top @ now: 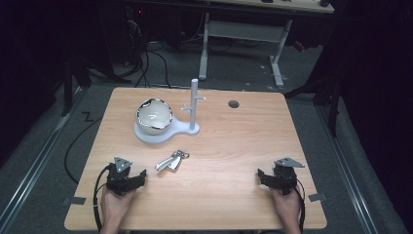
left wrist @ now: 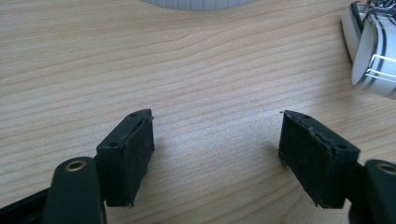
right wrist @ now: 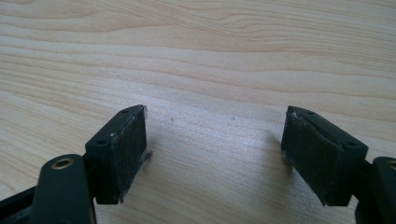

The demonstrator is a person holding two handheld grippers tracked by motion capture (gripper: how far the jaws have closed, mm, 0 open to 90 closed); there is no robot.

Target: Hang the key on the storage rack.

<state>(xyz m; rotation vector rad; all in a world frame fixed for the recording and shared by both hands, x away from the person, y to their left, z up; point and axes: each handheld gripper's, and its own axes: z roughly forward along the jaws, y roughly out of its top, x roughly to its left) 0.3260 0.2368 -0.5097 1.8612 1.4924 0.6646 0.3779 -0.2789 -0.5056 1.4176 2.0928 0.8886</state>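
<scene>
Near the table's (top: 219, 204) front-left corner, the left gripper (top: 138, 178) rests on the wood with its 2 jaws spread wide and nothing between them; in the left gripper view the pads (left wrist: 135, 158) frame bare grain. Just right of it and slightly farther back lies a key bunch (top: 172, 160), a silvery white fob with a ring of metal at its far end, lying flat toward the front-middle of the table. Its rounded edge shows at the upper right of the left gripper view (left wrist: 371, 51). Behind it, toward the back-left, a white stand (top: 160, 133) carries a glossy bowl (top: 154, 116) and an upright post with 2 short pegs (top: 194, 105). Near the front-right corner, the right gripper (top: 263, 176) also rests with its jaws apart and empty.

The likely trouble: the fob is thin and smooth, so a shallow pinch could skid it across the wood, and the loose ring may swing, or knock the bowl.
</scene>
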